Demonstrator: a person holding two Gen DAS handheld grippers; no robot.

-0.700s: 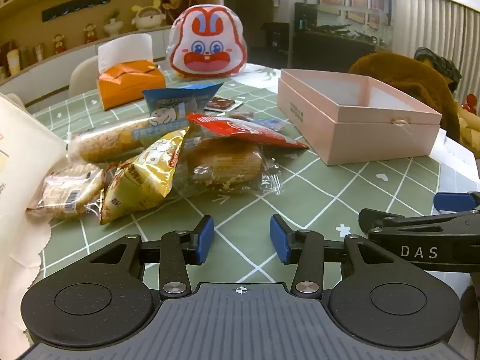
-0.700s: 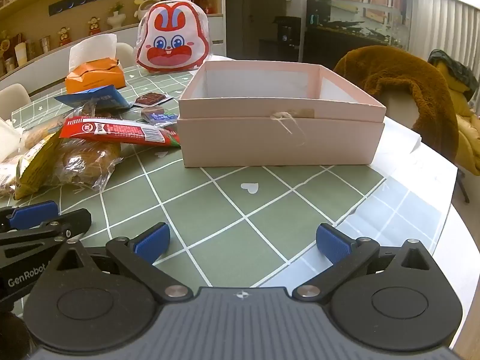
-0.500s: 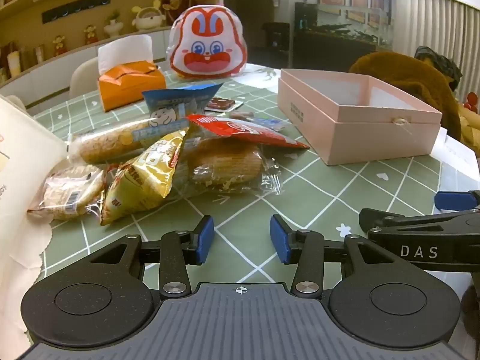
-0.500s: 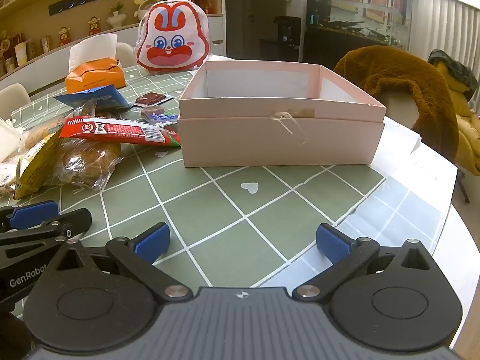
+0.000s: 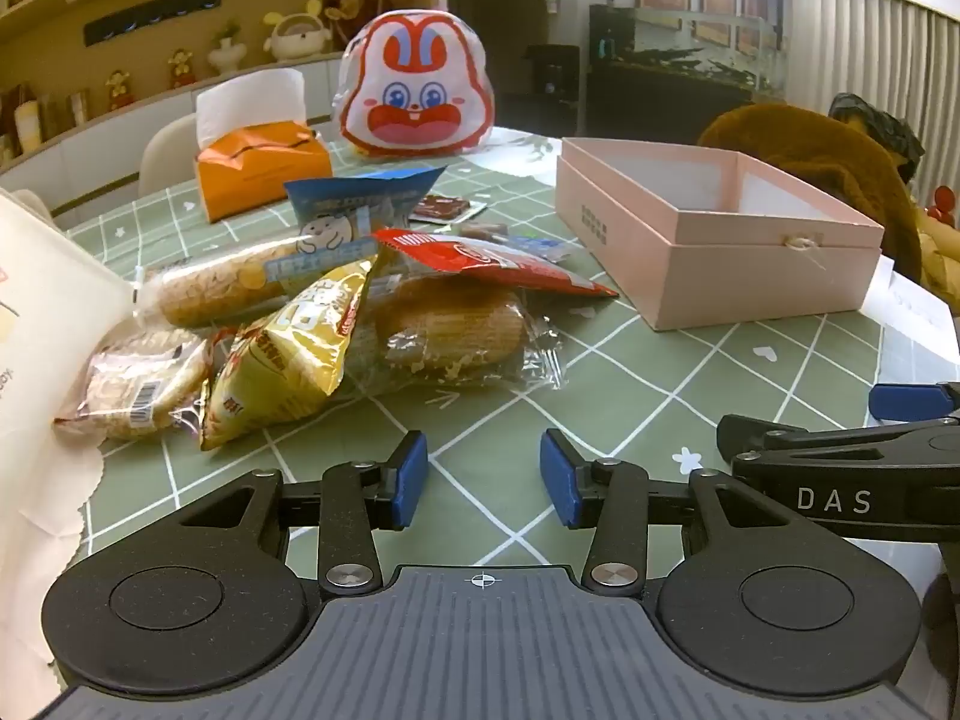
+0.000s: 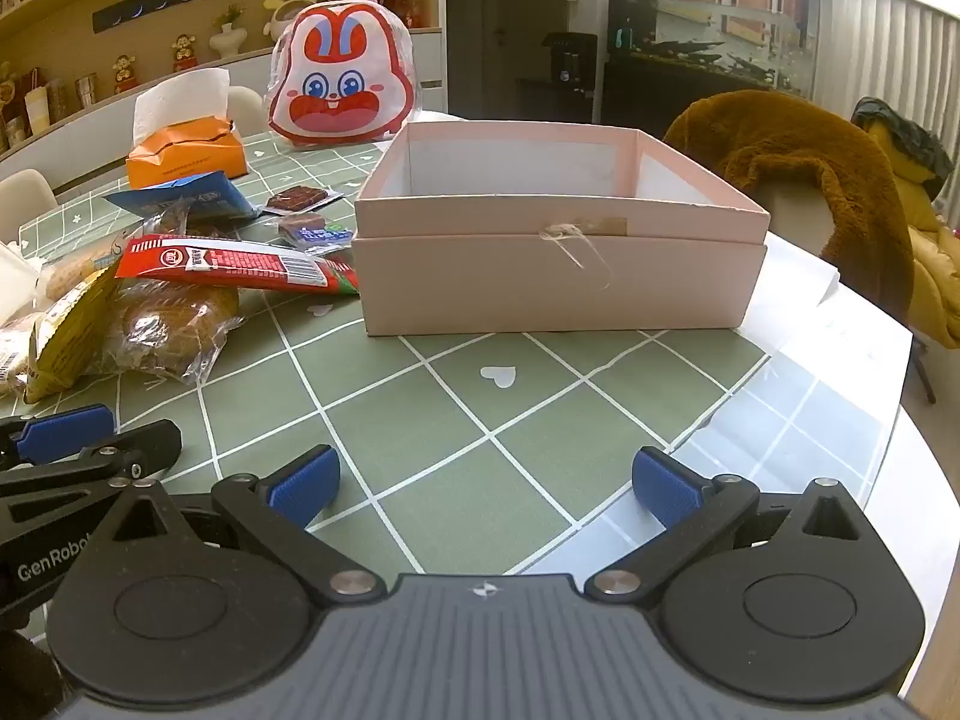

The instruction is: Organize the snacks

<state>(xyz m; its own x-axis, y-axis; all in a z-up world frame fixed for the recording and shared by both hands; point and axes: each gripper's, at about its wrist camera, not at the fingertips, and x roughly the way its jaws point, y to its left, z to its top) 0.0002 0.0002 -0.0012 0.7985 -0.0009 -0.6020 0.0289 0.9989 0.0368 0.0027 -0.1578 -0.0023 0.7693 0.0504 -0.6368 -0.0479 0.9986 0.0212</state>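
A heap of snack packets lies on the green checked tablecloth: a yellow chip bag (image 5: 288,354), a clear-wrapped bread (image 5: 450,330), a red packet (image 5: 492,261) (image 6: 234,264), a long cracker roll (image 5: 216,288) and a blue packet (image 5: 354,204). An open pink box (image 5: 714,240) (image 6: 558,270) stands to their right, nothing visible inside. My left gripper (image 5: 483,477) hovers open just short of the heap, nothing between its fingers. Facing the box, my right gripper (image 6: 483,486) is wide open and holds nothing.
An orange tissue box (image 5: 261,171) and a rabbit-face bag (image 5: 417,90) sit at the far side. White paper (image 5: 36,324) lies at the left edge. A chair draped in brown fur (image 6: 792,162) stands behind the table's right edge. Small chocolate packets (image 6: 297,199) lie beside the box.
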